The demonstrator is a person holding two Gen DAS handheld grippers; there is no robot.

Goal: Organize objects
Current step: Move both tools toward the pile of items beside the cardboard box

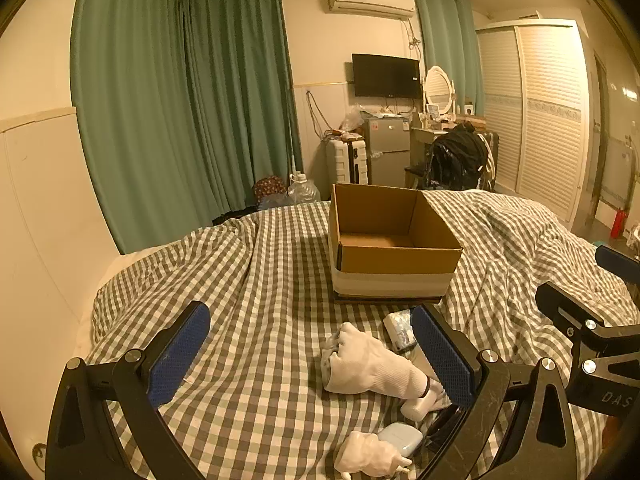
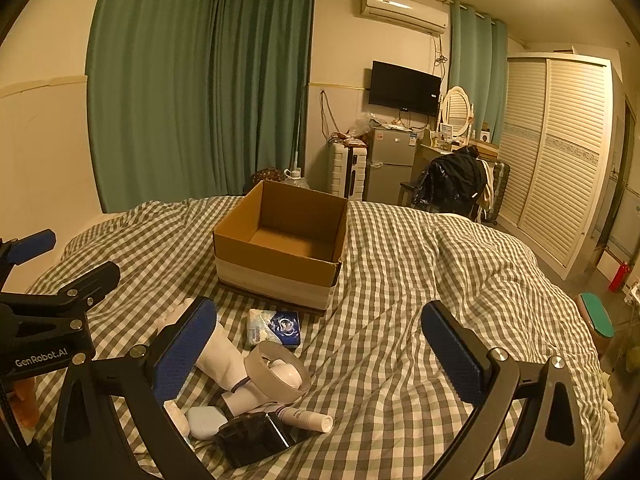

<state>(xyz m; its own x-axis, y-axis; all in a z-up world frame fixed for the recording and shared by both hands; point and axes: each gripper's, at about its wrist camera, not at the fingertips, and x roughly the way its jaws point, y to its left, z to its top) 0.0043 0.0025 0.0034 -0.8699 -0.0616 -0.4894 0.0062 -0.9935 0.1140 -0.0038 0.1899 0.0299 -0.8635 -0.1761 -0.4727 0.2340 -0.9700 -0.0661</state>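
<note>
Clutter on a checked bedspread [image 2: 400,280], with an open box [image 2: 280,240] as the landmark.

Box stands upright on the spread, nothing visible inside. Just in front of it lies a tissue pack [image 2: 274,326]; nearer than that, a white sock [image 1: 372,364], a round tape roll [image 2: 278,372], a tube [image 2: 306,418], a pale blue case [image 2: 206,420] and a black pouch [image 2: 254,438], bunched close together. Left gripper [image 1: 310,356] hangs before the box, fingers wide apart, holding nothing, the sock between them. Right gripper [image 2: 320,344] hangs right of the pile, fingers likewise spread and bare.
</note>
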